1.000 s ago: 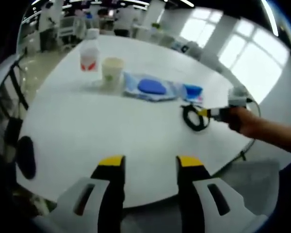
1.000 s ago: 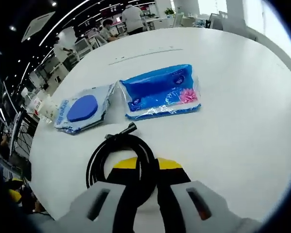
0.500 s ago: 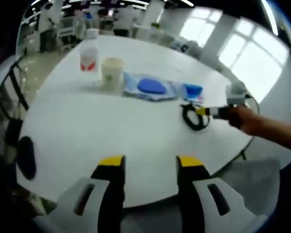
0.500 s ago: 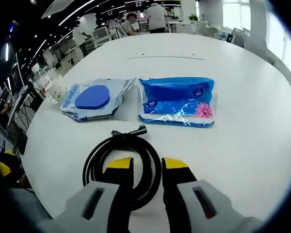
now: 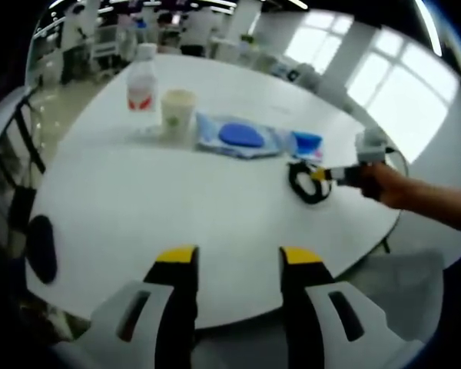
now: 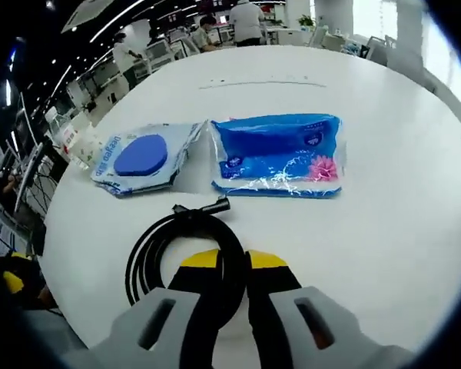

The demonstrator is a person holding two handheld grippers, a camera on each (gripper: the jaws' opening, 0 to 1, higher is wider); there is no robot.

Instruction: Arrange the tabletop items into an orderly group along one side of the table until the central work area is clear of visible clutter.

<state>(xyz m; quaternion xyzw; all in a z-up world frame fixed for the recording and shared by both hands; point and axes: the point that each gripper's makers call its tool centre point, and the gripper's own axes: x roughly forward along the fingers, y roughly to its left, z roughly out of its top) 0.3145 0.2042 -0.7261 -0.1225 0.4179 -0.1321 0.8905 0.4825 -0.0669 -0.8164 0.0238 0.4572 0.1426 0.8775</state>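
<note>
white round table [image 5: 161, 200]: bottle [image 5: 141, 86], cup [image 5: 177, 113], flat blue packet [image 6: 142, 157] and tissue pack [image 6: 279, 156] in a row. right gripper [image 6: 234, 260] jaws pinched on black cable coil [image 6: 180, 250] near table edge. left gripper [image 5: 239, 256] jaws apart, holding nothing, above near edge.

Left tool [image 5: 234, 257] open, right tool [image 6: 232, 260] clamped.

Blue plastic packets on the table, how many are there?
2. The packet with the round blue pad lies left of the blue tissue pack, side by side, just beyond the black cable coil. I see no others, though something could be hidden.
</note>
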